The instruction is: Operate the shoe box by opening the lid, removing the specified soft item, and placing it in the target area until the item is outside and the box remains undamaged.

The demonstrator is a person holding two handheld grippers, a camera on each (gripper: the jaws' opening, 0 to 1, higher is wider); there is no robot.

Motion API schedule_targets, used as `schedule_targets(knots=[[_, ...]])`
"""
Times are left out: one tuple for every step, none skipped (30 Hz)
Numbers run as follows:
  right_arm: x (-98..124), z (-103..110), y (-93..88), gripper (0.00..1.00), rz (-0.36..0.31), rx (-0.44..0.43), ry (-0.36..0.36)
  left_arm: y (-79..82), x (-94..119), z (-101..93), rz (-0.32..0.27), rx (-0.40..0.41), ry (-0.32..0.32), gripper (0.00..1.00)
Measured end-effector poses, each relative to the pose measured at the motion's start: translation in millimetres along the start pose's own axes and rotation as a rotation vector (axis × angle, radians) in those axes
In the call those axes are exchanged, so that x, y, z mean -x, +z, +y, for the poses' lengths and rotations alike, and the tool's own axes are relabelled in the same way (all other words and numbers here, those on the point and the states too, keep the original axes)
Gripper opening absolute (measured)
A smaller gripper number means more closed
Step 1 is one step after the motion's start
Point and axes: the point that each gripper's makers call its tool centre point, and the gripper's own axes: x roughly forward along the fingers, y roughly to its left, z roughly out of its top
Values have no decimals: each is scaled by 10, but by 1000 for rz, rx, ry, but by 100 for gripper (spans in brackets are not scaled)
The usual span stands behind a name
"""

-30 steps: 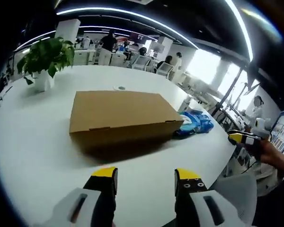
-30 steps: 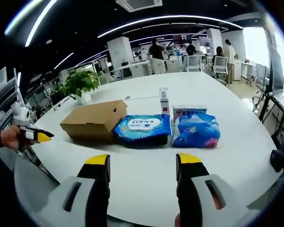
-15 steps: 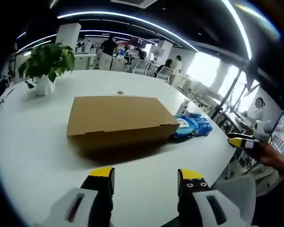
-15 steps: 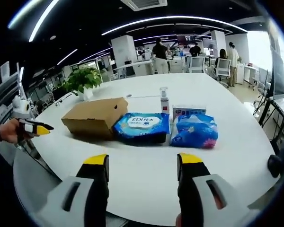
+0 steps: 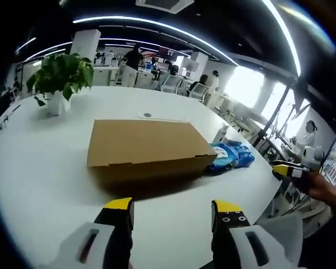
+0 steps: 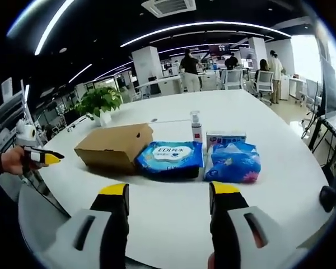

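The brown shoe box point(image 5: 148, 147) sits shut on the white table point(image 5: 39, 162), with a blue pack of wipes point(image 6: 171, 158) touching its end and a second blue packet point(image 6: 233, 162) just beside that, a small pump bottle point(image 6: 196, 128) standing behind them. The left gripper point(image 5: 171, 208) hangs over the near edge facing the box's long side, jaws apart and empty. The right gripper point(image 6: 169, 193) faces the packets, jaws likewise apart, and a potted plant point(image 5: 60, 75) stands well beyond the box.
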Motion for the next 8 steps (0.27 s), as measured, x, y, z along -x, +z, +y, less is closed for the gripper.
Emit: schedule_targets(knots=[[0,-6,-1,55,0,2,-1,8,-1,-2,-3,1,1,56],[2,-13,1,55,-1,3,-2,9,-2,-4,-3,2,1,56],[6,-23,4,55,-1,1,-5,6,-4,-6,-3,3,2,56],[10,-28,3,55,-1,-1,-6,3,-6,-11,-3,5,1,56],[12,-35,-1,55,0,-2,-7,2,-9,-25,-7,16,-5,57],[16,-38,-3,54,0,-4,-7,1,-10,-31,-8,22,-5,57],[26,-32,-1,54,-2,-8,-8,-7,-9,-38,-7,20,-3,57],[30,-29,0,55,-3,-8,-8,-11,-11,-47,-5,16,-2,57]])
